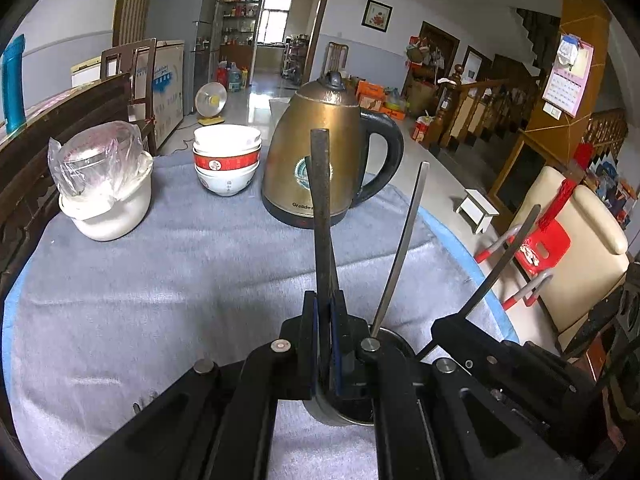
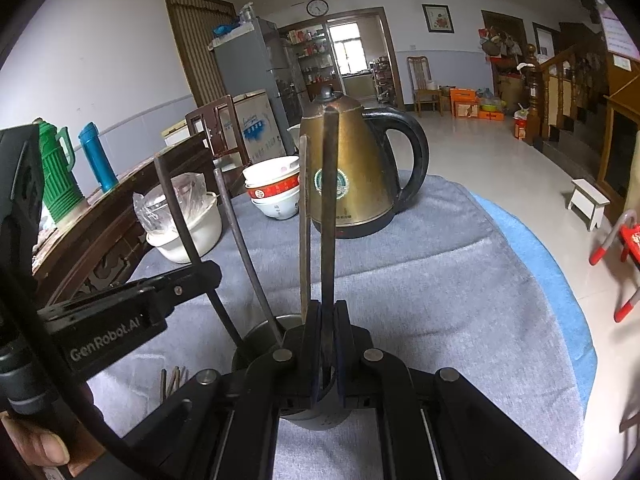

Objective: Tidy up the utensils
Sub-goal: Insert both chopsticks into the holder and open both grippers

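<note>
One kettle, three bowls

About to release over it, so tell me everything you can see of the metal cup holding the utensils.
The metal cup is a small, dull grey steel cylinder standing upright on the grey towel, near the table's front edge. Both claws hide most of it; only the rim and lower wall show. Several utensil handles lean inside against its rim. Whether either claw touches the cup cannot be told.
</note>
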